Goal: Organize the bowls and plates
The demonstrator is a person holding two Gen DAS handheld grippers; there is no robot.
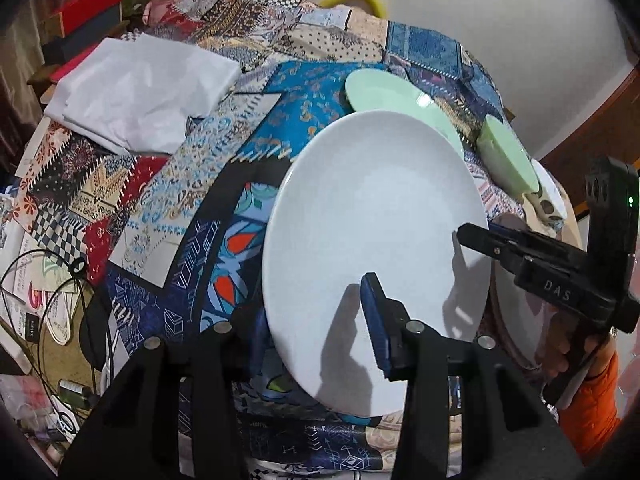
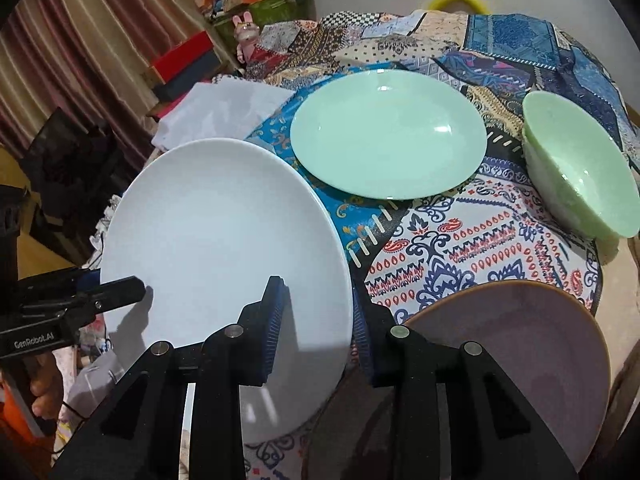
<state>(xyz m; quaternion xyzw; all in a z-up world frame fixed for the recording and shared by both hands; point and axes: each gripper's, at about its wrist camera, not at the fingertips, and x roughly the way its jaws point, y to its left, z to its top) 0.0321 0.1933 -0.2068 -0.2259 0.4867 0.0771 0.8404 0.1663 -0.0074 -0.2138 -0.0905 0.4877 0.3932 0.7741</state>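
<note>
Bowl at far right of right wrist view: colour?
Pale mint green bowl, glossy; shows best in the right wrist view.

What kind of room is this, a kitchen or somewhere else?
Probably a lived-in home, more a dining or living corner than a kitchen: a table under a patchwork tablecloth, striped curtains and stacked boxes behind. No sink or stove shows.

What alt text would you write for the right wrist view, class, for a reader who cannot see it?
Two claws grip a white plate by opposite edges, the right claw at its near rim and the left claw at its far-left rim. Beyond it, on a patchwork cloth, sit a green plate, a green bowl and a mauve plate.
</note>
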